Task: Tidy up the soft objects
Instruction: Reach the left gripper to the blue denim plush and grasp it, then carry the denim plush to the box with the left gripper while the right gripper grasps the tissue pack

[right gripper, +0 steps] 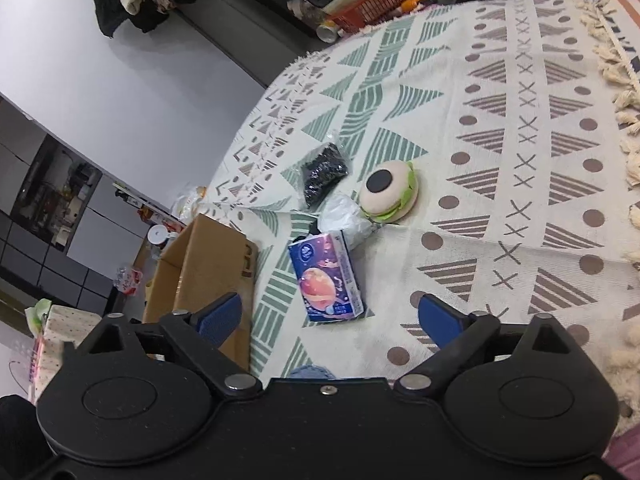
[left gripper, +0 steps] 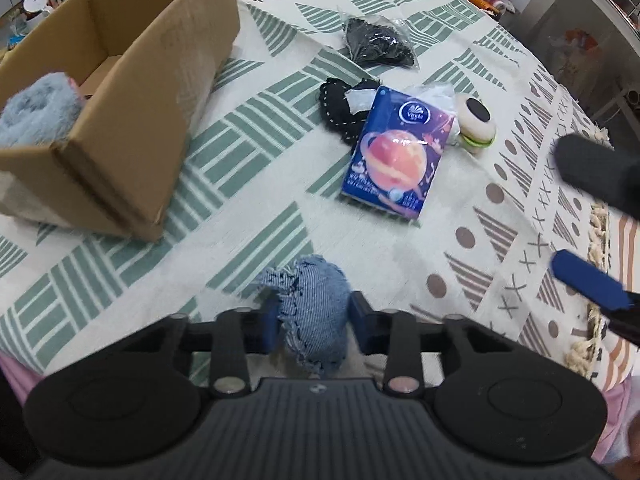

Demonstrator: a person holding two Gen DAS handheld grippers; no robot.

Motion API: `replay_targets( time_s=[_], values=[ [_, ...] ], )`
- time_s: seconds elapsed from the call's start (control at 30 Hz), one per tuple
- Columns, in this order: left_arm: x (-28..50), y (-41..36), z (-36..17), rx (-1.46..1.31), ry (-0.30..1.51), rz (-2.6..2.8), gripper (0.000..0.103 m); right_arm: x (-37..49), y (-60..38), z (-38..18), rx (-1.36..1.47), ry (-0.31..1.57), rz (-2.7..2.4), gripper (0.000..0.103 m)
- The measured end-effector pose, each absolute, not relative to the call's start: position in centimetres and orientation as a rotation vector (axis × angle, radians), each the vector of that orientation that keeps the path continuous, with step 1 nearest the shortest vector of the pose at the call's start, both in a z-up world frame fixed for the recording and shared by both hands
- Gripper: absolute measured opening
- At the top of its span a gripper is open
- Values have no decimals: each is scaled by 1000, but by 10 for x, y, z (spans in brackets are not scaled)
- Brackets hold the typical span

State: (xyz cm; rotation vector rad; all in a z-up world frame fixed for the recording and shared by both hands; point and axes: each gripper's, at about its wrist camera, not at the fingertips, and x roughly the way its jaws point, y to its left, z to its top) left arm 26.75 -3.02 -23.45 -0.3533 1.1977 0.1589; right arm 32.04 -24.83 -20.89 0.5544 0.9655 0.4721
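The left gripper (left gripper: 314, 318) hides the lower part of a frayed blue denim piece (left gripper: 310, 300), its jaws closed on it above the patterned surface (left gripper: 400, 248). The right gripper (right gripper: 330, 316) hangs wide open and empty near the tissue pack (right gripper: 326, 276), and a grey fluffy item (left gripper: 36, 114) sits cut off inside the cardboard box (left gripper: 132, 80).

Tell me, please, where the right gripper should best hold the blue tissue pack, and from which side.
Probably from above, across its two long edges near the middle. The tissue pack lies flat with its picture face up, so only its narrow width suits the open right gripper.
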Motion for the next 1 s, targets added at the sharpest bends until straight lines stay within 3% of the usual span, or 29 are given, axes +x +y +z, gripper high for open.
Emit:
replay_targets(
  time_s=[0.2,0.43,0.77,0.87,0.93,1.0],
  values=[
    [281,-26,-226,-354,1160,135,26,339,-236,-223,550,989,461,79],
    [298,-18,-224,-328,1158,138,26,354,-223,-238,549,1014,460,77],
    [314,-6,-220,-321,1150,118,26,372,-202,-256,522,1057,448,65],
    [317,-2,-213,-316,1130,116,26,374,-198,-259,513,1059,443,56],
    [317,-1,-209,-310,1117,111,26,376,-192,-258,491,1061,454,42],
    [316,1,-205,-307,1117,111,26,372,-191,-255,481,1059,462,34]
  ],
)
